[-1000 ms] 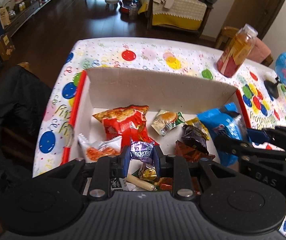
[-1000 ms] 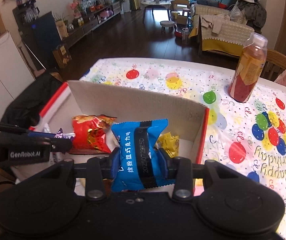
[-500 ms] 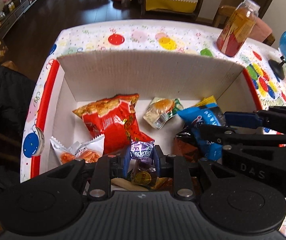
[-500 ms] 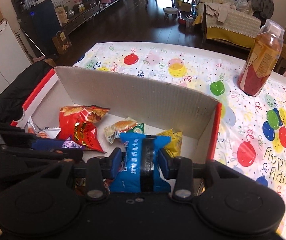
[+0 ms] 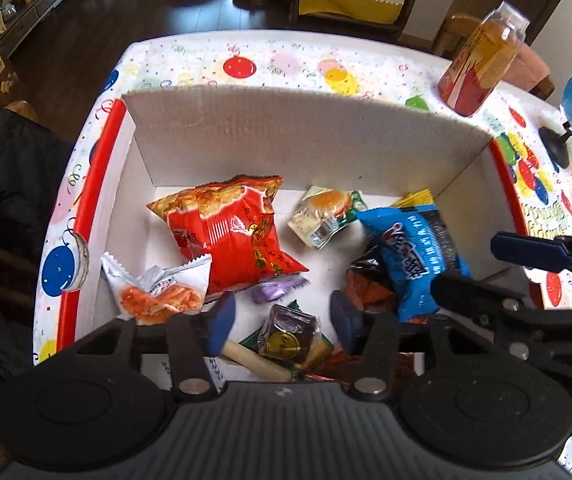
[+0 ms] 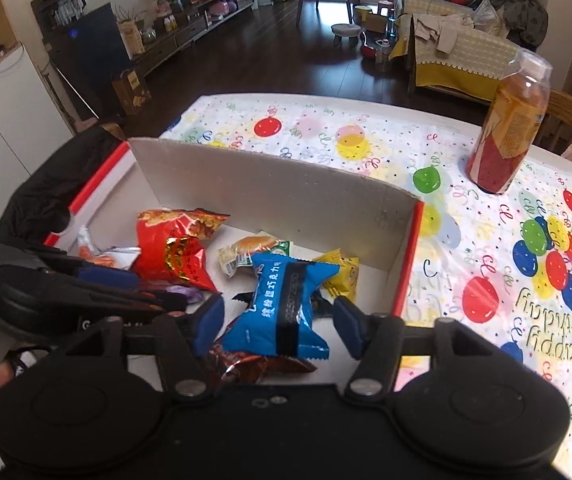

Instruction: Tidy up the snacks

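2 claws [image 5: 282, 322] [image 6: 278, 322] opening, nothing gripped, over crinkly foil packets [image 5: 230, 236] in corrugated box [image 5: 286, 136].

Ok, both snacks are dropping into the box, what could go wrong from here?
1. The blue packet lies between the opening right gripper fingers, so it may snag when the gripper lifts.
2. The left gripper, opening too, hangs low over the purple candy and gold-sealed packet and could disturb them.

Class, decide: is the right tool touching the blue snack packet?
Apart. The right wrist view shows the opening right tool with clear gaps on both sides of the blue snack packet.
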`<action>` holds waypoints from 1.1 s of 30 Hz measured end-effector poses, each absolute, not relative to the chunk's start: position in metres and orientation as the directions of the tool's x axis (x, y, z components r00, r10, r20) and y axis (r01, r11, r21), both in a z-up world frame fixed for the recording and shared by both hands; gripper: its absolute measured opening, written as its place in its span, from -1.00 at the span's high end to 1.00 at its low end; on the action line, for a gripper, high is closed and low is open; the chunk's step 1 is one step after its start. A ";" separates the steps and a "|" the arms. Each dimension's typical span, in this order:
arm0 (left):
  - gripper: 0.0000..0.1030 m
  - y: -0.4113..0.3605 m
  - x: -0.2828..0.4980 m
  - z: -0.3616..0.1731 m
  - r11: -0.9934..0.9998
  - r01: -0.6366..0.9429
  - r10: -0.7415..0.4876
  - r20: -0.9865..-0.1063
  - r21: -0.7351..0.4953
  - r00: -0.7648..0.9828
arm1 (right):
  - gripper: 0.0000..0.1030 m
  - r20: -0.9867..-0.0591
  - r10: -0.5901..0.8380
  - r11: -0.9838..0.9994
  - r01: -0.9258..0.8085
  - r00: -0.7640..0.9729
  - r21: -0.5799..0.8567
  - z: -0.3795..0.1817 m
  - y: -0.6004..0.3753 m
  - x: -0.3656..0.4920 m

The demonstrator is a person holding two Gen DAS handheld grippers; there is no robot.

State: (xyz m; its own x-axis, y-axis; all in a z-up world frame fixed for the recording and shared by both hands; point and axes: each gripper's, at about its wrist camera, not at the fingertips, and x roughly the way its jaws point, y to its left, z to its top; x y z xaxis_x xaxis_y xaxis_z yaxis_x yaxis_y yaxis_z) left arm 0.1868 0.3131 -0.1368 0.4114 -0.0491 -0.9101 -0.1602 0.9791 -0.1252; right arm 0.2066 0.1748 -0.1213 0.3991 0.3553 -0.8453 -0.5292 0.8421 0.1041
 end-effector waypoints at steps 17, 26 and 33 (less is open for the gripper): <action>-0.54 0.305 0.136 -0.081 0.984 -0.148 0.001 -0.833 -0.097 0.553 | -0.69 -0.744 0.452 0.841 -0.512 0.492 0.172 -0.066 0.143 0.154; -0.78 0.304 0.092 -0.048 0.987 -0.133 0.016 -0.767 -0.090 0.641 | -0.99 -0.655 0.518 0.836 -0.489 0.550 0.249 -0.047 0.121 0.115; -0.94 0.301 0.057 -0.031 0.991 -0.112 0.019 -0.728 -0.079 0.685 | -0.99 -0.596 0.524 0.841 -0.479 0.608 0.251 -0.040 0.113 0.084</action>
